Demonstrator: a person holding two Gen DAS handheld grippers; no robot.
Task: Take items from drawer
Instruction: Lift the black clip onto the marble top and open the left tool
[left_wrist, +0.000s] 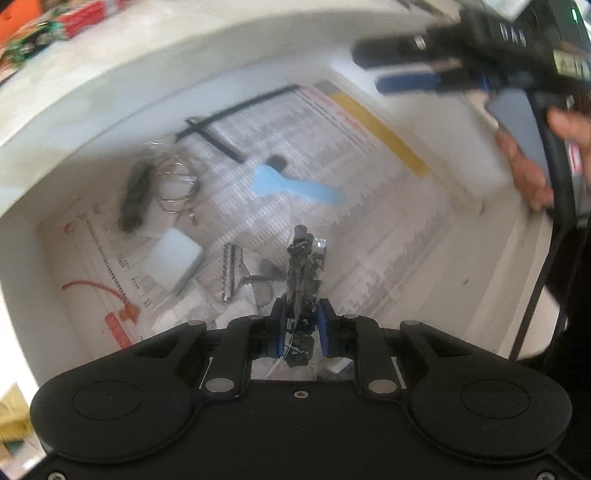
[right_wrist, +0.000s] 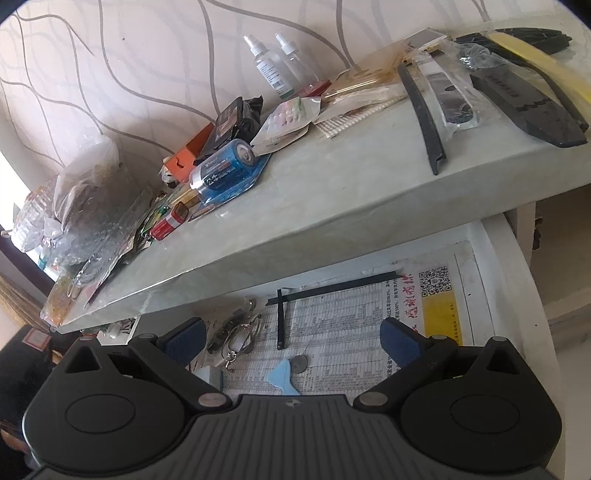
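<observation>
The open drawer (left_wrist: 448, 122) is lined with printed paper. My left gripper (left_wrist: 303, 321) points down into it and is shut on a small clear bag of dark parts (left_wrist: 301, 273), which sticks up between the blue pads. Loose on the lining lie a light blue plastic piece (left_wrist: 295, 186), key rings (left_wrist: 177, 184), a white block (left_wrist: 173, 258) and a toothed metal strip (left_wrist: 231, 273). My right gripper (right_wrist: 293, 336) hovers open over the drawer (right_wrist: 509, 295), above the blue piece (right_wrist: 282, 374) and a coin (right_wrist: 298, 363); it also shows as the right gripper (left_wrist: 402, 62) in the left wrist view.
A pale countertop (right_wrist: 351, 177) overhangs the drawer's back. On it lie a blue battery pack (right_wrist: 221, 170), two spray bottles (right_wrist: 269, 62), plastic bags (right_wrist: 88, 192) and black strips (right_wrist: 424, 114). A hand (left_wrist: 528, 162) holds the right gripper's handle.
</observation>
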